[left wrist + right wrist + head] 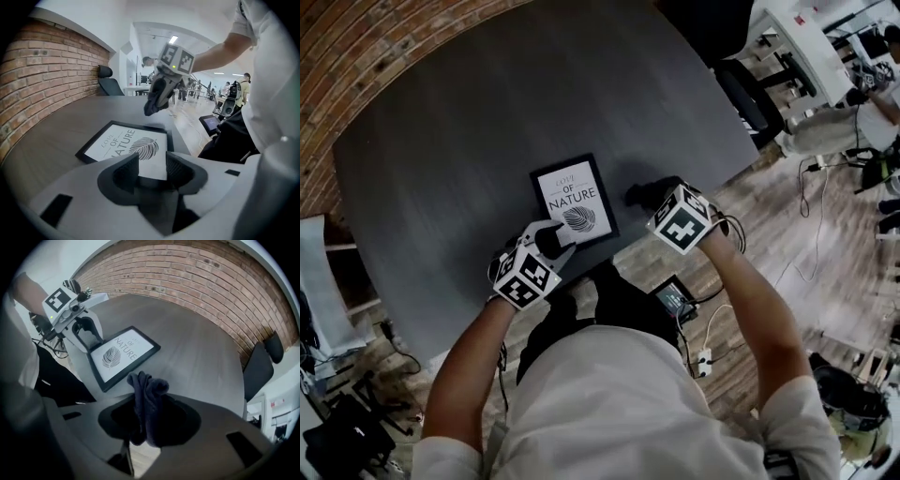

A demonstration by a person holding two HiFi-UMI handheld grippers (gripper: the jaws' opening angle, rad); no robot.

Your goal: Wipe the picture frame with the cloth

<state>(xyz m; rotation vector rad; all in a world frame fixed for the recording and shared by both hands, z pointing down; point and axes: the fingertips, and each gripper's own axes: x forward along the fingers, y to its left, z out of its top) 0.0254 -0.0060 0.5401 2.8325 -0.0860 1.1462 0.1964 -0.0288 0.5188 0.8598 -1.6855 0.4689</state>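
A black picture frame [574,202] with a white leaf print lies flat near the front edge of the dark grey table [459,141]. My left gripper [555,242] rests at the frame's near left corner. In the left gripper view its jaws stand apart over the near edge of the frame [125,144], and the pads press on nothing. To the right of the frame, my right gripper [658,199] points steeply down, shut on a bunched dark cloth [642,195]. That cloth [146,401] fills the gap between its jaws and hangs just off the right side of the frame [121,355].
The table's front edge runs right below both grippers, with wooden floor beyond. A small device with a lit screen [675,300] lies on the floor by my legs. A black chair [750,94] and a white desk [797,42] stand at the back right. A brick surface [366,47] borders the left.
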